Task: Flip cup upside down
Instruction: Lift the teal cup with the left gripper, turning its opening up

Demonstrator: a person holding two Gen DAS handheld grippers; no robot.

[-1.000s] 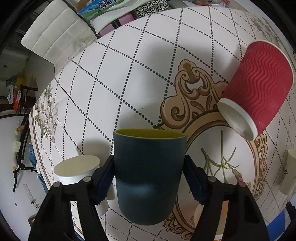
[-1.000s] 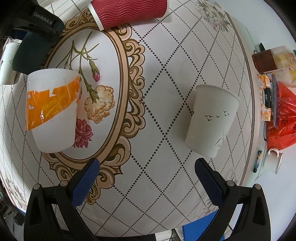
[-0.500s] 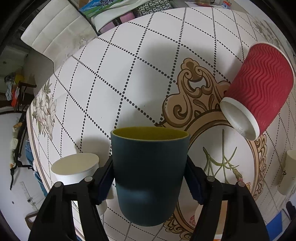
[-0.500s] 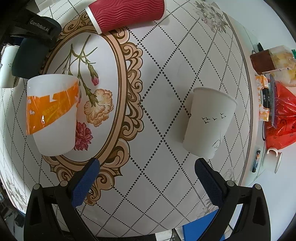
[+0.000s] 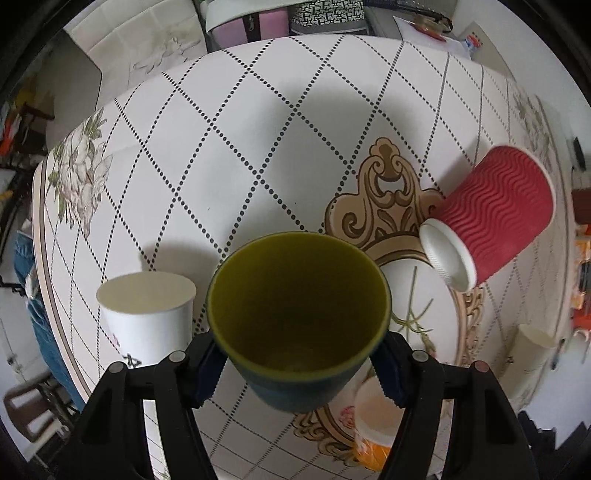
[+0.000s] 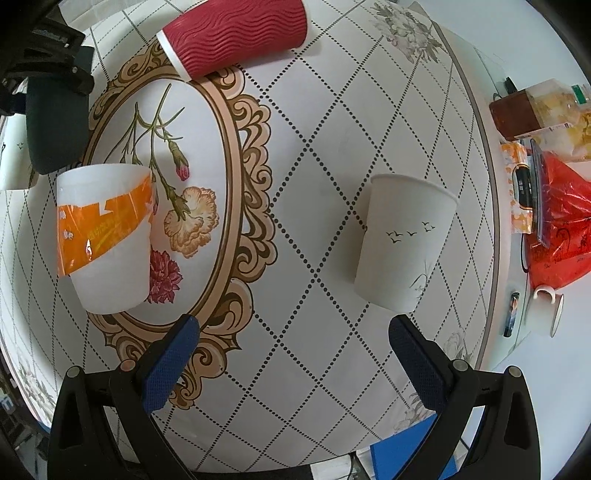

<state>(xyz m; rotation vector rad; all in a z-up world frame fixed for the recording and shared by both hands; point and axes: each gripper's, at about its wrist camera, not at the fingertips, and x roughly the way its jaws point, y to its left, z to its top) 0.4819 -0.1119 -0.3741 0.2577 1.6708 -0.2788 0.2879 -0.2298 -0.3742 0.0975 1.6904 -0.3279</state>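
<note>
My left gripper (image 5: 299,363) is shut on a dark blue cup with an olive-yellow inside (image 5: 298,302). It holds the cup above the table, tipped so its open mouth faces the camera. The same cup (image 6: 55,129) shows dark at the far left of the right wrist view, under the left gripper's black body. My right gripper (image 6: 293,334) is open and empty above the tablecloth. It sits between a white cup with an orange band (image 6: 105,240) and a white paper cup with small birds (image 6: 402,240).
A red ribbed paper cup (image 5: 491,218) lies on its side at the right; it also shows at the top of the right wrist view (image 6: 236,35). A white paper cup (image 5: 146,314) stands just left of the held cup. Bags and boxes (image 6: 546,199) crowd the table's right edge.
The left gripper has tilted the blue cup toward the camera, so its inside now shows instead of its side. The right gripper has hardly moved.
</note>
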